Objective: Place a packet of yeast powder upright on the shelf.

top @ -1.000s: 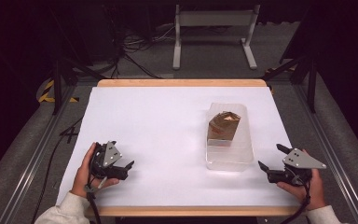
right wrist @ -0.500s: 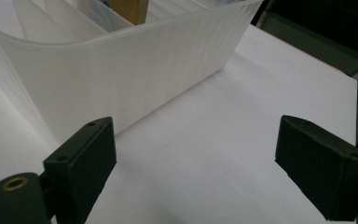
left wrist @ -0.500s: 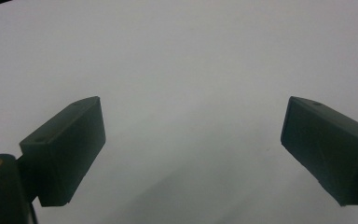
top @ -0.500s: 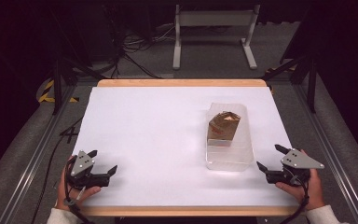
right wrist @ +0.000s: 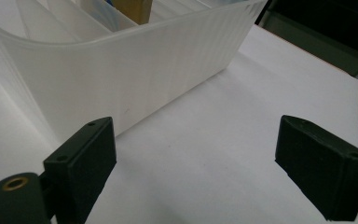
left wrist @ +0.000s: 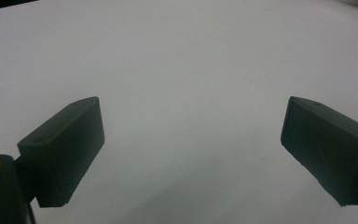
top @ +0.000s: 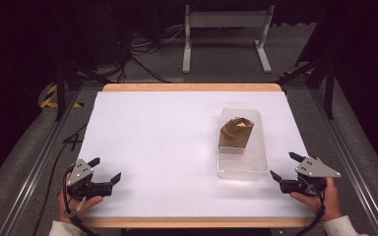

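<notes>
1. White covers the top of the table (top: 167, 142) in the high view, and a strip of light wood runs along its edges. On the right half sits a clear plastic tub (top: 242, 164), long and see-through. A brown paper bag (top: 235, 132) stands inside the far part of the tub, and its top looks crumpled. The left gripper (top: 105, 169) rests at the near left corner of the table, held in a person's left hand (top: 74, 201). Its two black jaws stand wide apart with nothing between them. The right gripper (top: 285, 165) is at the near right corner, held in the right hand (top: 322, 196). Its jaws are spread apart too and hold nothing. It is near the tub's near right corner and does not touch it. The two grippers are well apart. Past the table I see a grey floor, some black cables (top: 147, 46) and a grey metal stand (top: 225, 29).

2. White table is what the left gripper view looks at, between its two black jaws. The jaws are far apart and bare.

3. White table shows in the right gripper view as well, and the tub's cloudy wall (right wrist: 135, 70) rises close ahead on the left. A bit of the brown bag (right wrist: 133, 9) peeks over the rim. The jaws stand wide apart with nothing in them, and the tub is not between them.
</notes>
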